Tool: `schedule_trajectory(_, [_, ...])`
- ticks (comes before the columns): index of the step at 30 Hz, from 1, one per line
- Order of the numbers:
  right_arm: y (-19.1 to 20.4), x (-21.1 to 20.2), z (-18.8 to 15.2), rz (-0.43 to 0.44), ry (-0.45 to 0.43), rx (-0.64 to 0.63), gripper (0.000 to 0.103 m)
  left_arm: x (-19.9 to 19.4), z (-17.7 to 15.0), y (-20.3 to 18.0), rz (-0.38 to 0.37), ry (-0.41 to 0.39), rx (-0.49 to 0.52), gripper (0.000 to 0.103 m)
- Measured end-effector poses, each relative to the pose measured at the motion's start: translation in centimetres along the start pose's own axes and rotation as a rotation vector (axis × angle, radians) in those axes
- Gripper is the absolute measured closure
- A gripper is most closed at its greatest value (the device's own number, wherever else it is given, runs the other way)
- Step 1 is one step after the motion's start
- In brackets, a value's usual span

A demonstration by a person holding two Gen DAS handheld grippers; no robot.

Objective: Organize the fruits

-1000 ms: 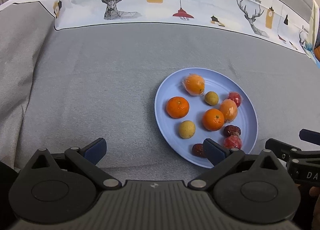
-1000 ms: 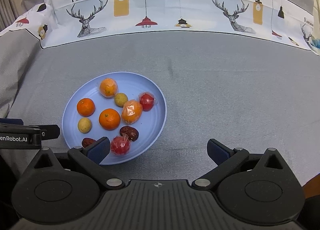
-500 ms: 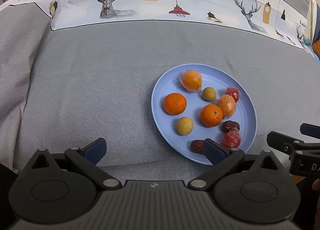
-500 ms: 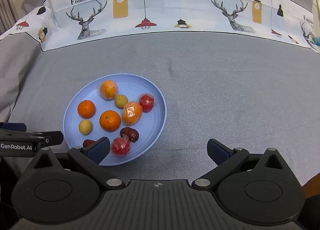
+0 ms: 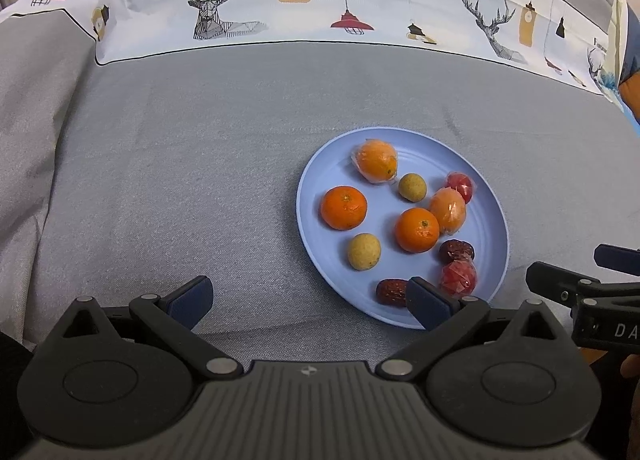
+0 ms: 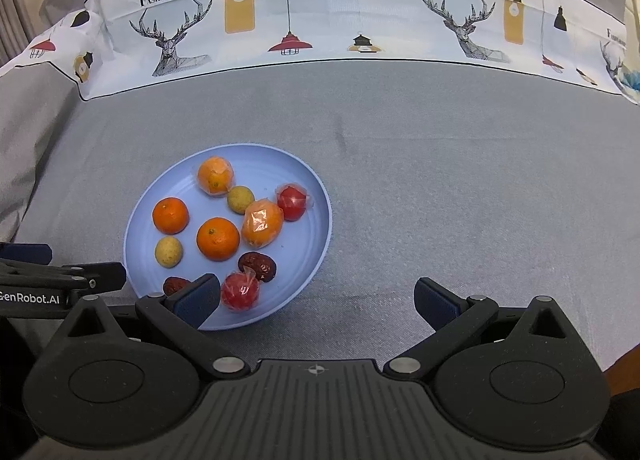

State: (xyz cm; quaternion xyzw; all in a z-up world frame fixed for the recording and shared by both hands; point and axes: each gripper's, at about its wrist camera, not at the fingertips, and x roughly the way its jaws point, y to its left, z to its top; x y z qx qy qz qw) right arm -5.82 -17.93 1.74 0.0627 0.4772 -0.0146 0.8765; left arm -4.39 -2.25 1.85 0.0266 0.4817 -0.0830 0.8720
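A light blue plate (image 5: pixel 310 195) (image 6: pixel 316 232) lies on grey cloth and holds several fruits. On it are two bare oranges (image 5: pixel 343 207) (image 6: pixel 217 238), two plastic-wrapped oranges (image 5: pixel 376 161) (image 6: pixel 262 223), two small yellow fruits (image 5: pixel 363 251) (image 6: pixel 168 251), two wrapped red fruits (image 5: pixel 458 279) (image 6: pixel 240 291) and two dark red dates (image 5: pixel 456 250) (image 6: pixel 257 266). My left gripper (image 5: pixel 308 298) is open, its right finger over the plate's near rim. My right gripper (image 6: pixel 318 300) is open too, its left finger over the near rim.
Grey tablecloth (image 5: pixel 180 179) covers the surface around the plate. A white printed band with deer and lamps (image 6: pixel 320 19) runs along the far edge. The other gripper shows at the right edge (image 5: pixel 592 292) and at the left edge (image 6: pixel 48 280).
Both grippers have drifted slightly, so the plate sits a little higher and more leftward in the left wrist view. The fruits have not moved. Both grippers stay open.
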Motion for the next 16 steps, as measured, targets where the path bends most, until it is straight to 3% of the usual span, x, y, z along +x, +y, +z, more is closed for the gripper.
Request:
schedule_trajectory(12, [-0.1, 0.0, 0.1, 0.003, -0.008, 0.022, 0.001, -0.1, -0.2, -0.3, -0.009, -0.016, 0.021, 0.0])
schedule_trajectory(16, [-1.2, -1.5, 1.0, 0.021, -0.111, 0.11, 0.001, -1.9, 0.6, 0.6, -0.016, -0.104, -0.021, 0.0])
